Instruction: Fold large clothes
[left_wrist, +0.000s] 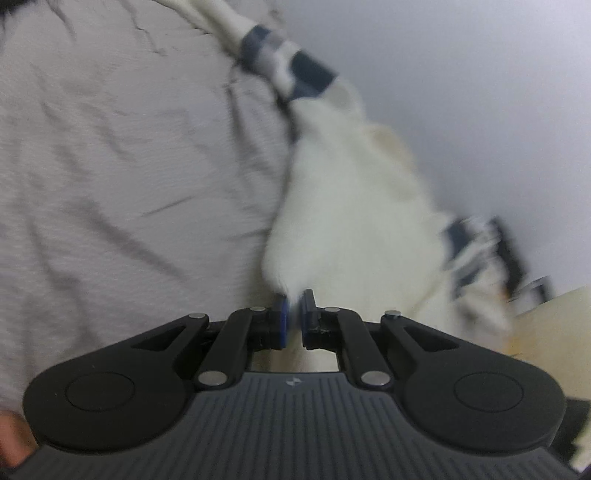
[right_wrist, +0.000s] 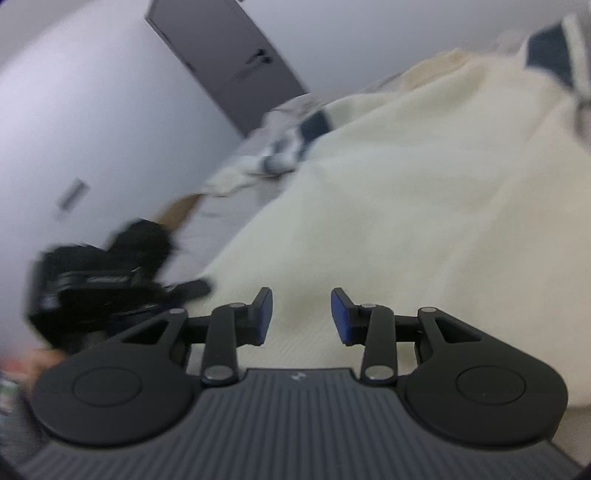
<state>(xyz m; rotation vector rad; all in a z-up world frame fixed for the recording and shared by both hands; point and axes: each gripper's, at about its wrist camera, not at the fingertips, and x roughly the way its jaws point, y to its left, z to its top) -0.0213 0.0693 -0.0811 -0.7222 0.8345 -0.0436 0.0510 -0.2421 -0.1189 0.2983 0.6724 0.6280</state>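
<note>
While the left gripper (left_wrist: 293, 314) has its jaws pinched tight on a corner of the cream garment (left_wrist: 354, 221), that cloth runs from the pads up toward the upper middle of the left wrist view, with navy stripes (left_wrist: 306, 75) showing near the top and a wrinkled grey sheet (left_wrist: 122, 147) filling the left side. Everything's pretty blurry, so I can't tell which edge of the garment it's got. Over in the right wrist view, a dark blob sits at mid left, which looks like the other gripper, but it's too smeared to be sure. The right gripper (right_wrist: 302, 317) has its jaws partly apart with nothing between them, just hovering over the big cream spread (right_wrist: 406, 192) that covers the centre and right of the frame. My take on doing this bit well: keep the pinch firm on the left, then get the right pads onto a matching edge or corner before lifting, not onto the middle of the cloth. Grab only one layer, keep both hands level, and pull the cloth taut so the fold lands flat instead of bunching.
</note>
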